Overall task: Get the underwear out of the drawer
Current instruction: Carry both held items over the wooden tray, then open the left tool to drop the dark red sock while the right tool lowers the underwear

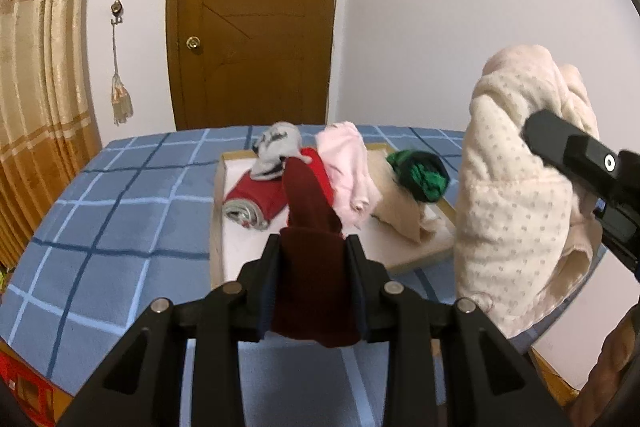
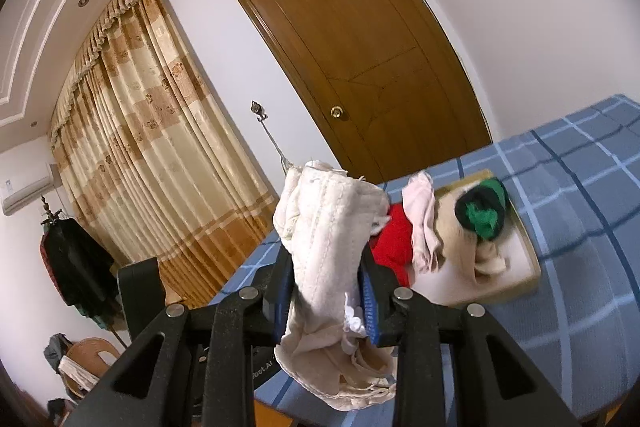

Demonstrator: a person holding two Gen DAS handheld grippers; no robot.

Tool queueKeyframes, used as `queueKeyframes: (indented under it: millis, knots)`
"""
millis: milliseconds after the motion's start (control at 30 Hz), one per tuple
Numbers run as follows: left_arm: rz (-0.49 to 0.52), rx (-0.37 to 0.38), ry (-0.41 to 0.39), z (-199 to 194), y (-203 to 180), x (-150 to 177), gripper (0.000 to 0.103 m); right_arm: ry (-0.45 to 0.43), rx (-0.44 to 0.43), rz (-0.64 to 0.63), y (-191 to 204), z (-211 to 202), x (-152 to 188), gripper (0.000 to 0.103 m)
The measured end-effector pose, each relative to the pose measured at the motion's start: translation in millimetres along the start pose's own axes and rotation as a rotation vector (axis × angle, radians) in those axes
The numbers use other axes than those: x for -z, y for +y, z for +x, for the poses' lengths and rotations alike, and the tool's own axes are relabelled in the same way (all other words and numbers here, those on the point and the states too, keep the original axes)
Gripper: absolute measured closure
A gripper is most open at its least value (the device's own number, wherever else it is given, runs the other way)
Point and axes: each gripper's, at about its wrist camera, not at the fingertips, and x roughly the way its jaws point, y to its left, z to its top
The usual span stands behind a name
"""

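Note:
A shallow wooden drawer [image 1: 216,227] with a white bottom lies on the blue checked bed [image 1: 120,211]. In it are a red roll [image 1: 260,199], a grey-white piece [image 1: 276,147], a pink piece [image 1: 348,163], a beige piece [image 1: 396,203] and a green-black bundle [image 1: 424,175]. My left gripper [image 1: 313,243] is shut on a dark red garment [image 1: 308,195], lifted in front of the drawer. To its right, my right gripper [image 1: 560,143] holds cream dotted underwear [image 1: 512,195] in the air. In the right wrist view, the right gripper [image 2: 326,259] is shut on that cream underwear [image 2: 332,219], left of the drawer [image 2: 524,267].
A brown wooden door [image 1: 256,27] stands behind the bed. Gold patterned curtains [image 2: 152,131] hang at the left. A clothes stand with dark garments [image 2: 76,267] and a wicker chair [image 2: 92,355] are on the floor at the left. The bed's near edge [image 1: 560,371] runs below my grippers.

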Motion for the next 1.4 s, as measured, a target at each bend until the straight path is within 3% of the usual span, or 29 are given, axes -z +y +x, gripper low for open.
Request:
queueKeyframes:
  millis: [467, 967, 1400]
  knots:
    - [-0.017, -0.064, -0.034, 48.9, 9.2, -27.7, 0.073, -0.026, 0.061, -0.030, -19.7, 53.3, -20.0, 0.071]
    - [-0.029, -0.143, -0.081, 102.2, 15.1, -44.2, 0.073, -0.060, 0.184, -0.076, -36.0, 123.3, -34.3, 0.071]
    - [-0.051, -0.174, -0.085, 139.0, 22.1, -41.9, 0.073, 0.006, 0.275, -0.079, -71.3, 177.6, -16.3, 0.071]
